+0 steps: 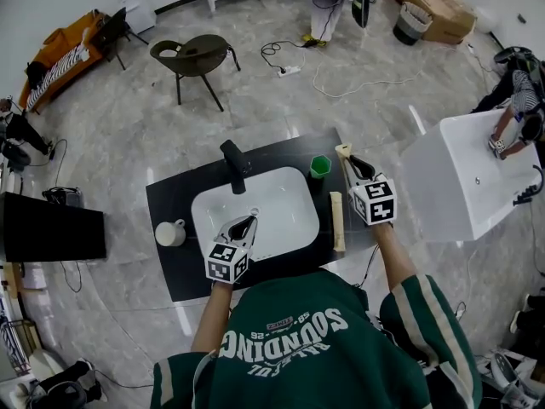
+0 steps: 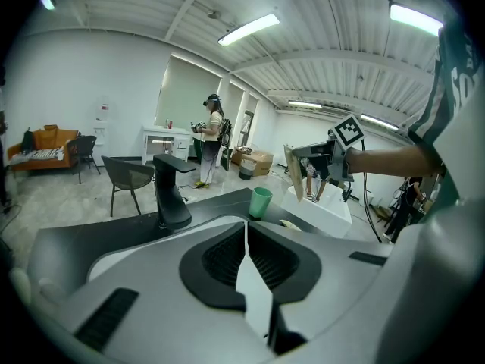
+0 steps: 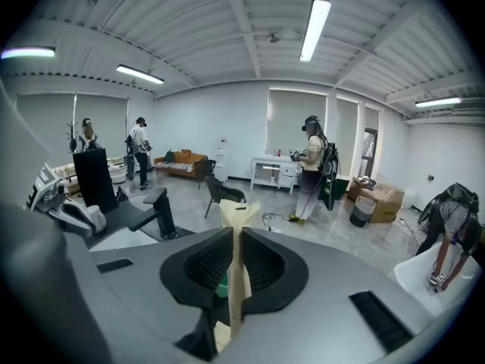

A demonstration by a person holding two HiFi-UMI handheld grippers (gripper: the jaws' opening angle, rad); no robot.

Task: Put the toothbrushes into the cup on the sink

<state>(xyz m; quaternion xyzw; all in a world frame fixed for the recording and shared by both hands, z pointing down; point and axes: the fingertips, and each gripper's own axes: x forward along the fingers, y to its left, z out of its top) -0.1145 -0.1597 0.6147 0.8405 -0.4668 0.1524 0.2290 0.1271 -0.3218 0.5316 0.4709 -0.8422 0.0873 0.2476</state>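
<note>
Toothbrush print is too small to read in any view. Legible: "SOUNDING" in big white letters on the back of the green shirt [image 1: 294,335], upside down at bottom centre of the head view; the smaller lines by it are unreadable. Black-and-white square markers on both gripper cubes.

Toothbrush [image 1: 344,154]: long, flat, cream pack, held clear of the counter [image 1: 170,194], right of centre in the head view. Right gripper [image 1: 354,162] has its fingers clamped on it. In the right gripper view the pack [image 3: 236,252] stands upright between the pads, notched top above them.

Second toothbrush [image 1: 337,220]: same cream pack, lying on the dark counter along the right edge of the sink [image 1: 285,207].

Cup [image 1: 320,166]: green, upright, on the counter at the sink's upper right, just left of the held pack. A sliver of green [image 3: 222,285] shows low between the right jaws.

Around, left to right in the head view:
- orange sofa [image 1: 64,54], upper left
- white mug [image 1: 170,233] on the counter, left of the sink
- dark chair [image 1: 194,58], top centre
- left gripper [image 1: 247,221] over the basin's near side, fingers together with nothing between them [image 2: 245,237]
- black faucet [image 1: 236,164] at the sink's back rim
- white sink [image 1: 460,177] at far right, a person [image 1: 515,100] bent over it

Left gripper view: faucet [image 2: 171,192] at left, cup [image 2: 261,202] at centre, pack [image 2: 292,174] raised to its right.
</note>
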